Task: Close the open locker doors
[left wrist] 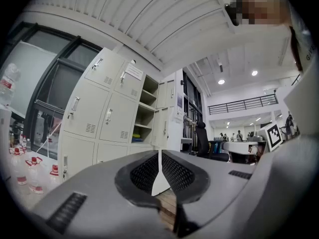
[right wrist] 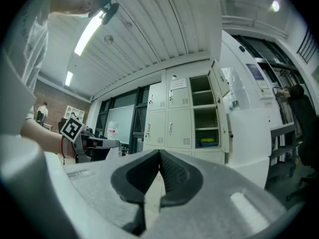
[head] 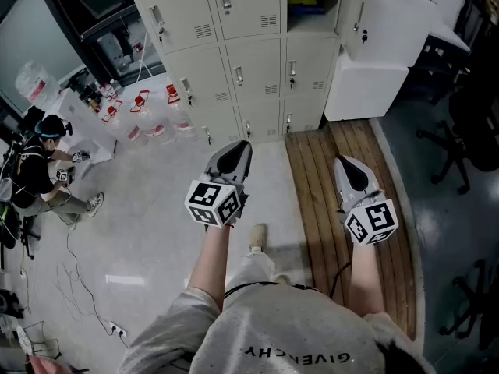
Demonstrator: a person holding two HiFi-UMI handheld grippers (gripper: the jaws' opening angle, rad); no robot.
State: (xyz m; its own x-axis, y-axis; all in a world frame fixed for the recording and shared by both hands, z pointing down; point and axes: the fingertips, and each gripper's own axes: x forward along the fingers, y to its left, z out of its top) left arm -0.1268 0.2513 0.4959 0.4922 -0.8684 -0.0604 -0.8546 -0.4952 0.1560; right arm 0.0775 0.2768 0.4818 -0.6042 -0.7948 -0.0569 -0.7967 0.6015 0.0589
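Grey-shirted shoulders fill the bottom of the head view, and two bare forearms reach out from them. The left tongs and the right tongs are both held level. Each pair is pressed together at the tips with nothing between them, as the left gripper view and the right gripper view both show.

Ahead, well apart from the tongs, stands the locker bank. Its right-hand column is open, with yellow and blue items lying on a shelf. An open door hangs swung out beside that column. From the right tongs' side I see two doors ajar, the upper door and the lower door.

These look like thin painted sheet-metal doors: light, stiff and free on their hinges, but too smooth to pinch well. I would not grip them. Closed tongs laid flat on the outer face, near the free edge by the small handle, should swing each one round. A door may bounce off the frame, so it probably needs a firm last push to latch.
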